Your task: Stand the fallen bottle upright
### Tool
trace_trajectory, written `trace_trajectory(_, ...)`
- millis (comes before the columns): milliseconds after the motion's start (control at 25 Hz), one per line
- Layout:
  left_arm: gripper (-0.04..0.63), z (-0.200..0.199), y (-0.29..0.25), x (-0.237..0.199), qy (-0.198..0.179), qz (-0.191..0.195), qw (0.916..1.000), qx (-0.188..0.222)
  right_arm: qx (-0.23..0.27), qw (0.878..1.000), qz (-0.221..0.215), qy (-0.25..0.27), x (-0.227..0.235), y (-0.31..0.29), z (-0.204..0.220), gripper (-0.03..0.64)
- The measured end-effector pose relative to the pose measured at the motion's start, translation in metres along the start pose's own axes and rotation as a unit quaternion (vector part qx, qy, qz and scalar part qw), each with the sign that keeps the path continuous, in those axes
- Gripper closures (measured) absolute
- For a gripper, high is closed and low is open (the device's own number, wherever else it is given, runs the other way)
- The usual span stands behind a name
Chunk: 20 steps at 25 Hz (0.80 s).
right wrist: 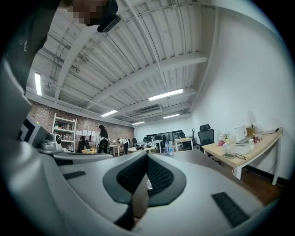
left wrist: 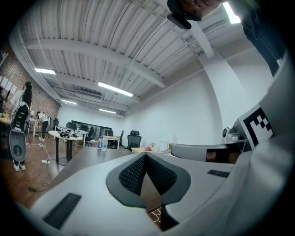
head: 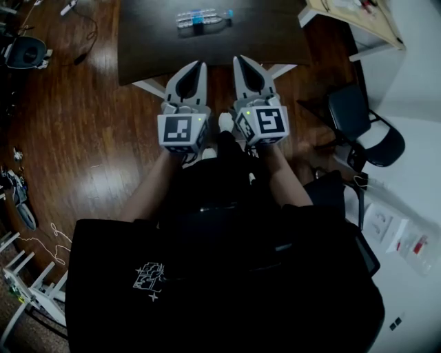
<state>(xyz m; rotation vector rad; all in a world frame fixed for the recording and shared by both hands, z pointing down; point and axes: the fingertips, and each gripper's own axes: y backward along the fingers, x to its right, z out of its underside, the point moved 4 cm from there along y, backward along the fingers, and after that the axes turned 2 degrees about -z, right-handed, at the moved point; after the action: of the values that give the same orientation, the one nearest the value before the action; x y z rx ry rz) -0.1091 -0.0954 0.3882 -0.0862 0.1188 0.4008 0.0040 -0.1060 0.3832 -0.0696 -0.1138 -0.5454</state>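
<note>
White plastic with dark ribbed pads: left claw (head: 195, 71), closed tip to tip, nothing in it.
- Right claw (head: 247, 67): same build, likewise closed and empty.
- Pose: both are level and side by side, close in front of the person, noses toward the worktop (head: 269, 41). It looks to me like a carrying pose for the walk-up, since nothing to grip is near them.
- Marker cubes (head: 182, 131): one behind each claw, with black-and-white square patterns facing up. They carry patterns only, no letters.
- Floor (head: 89, 138): brown wood, lying between the person and the worktop.
- Worktop: dark and matt, its near edge just beyond the claw tips.
- Bottle (head: 203, 18): clear, with a blue band round the middle. It lies on its side toward the far part of the worktop, its length crosswise to the claws and well apart from both.
  - Not yet stood up; the task looks unstarted.
  - A claw would have to open before it could take the bottle.
  - Print on the band is too small to read.
- Chair (head: 358, 120): dark, to the right of the worktop.
- Cloth (head: 148, 277): black, at the person's front, with a white line drawing and no readable words.
</note>
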Motion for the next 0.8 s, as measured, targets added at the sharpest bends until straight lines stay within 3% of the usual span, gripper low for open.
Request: trace_trajectory(800,0.595,0.008,-0.145,-0.02,-0.019,-0.055,0.998,-0.026,-0.011,0.997,-0.068,-0.028,0.103,-0.112,-0.001,0.603)
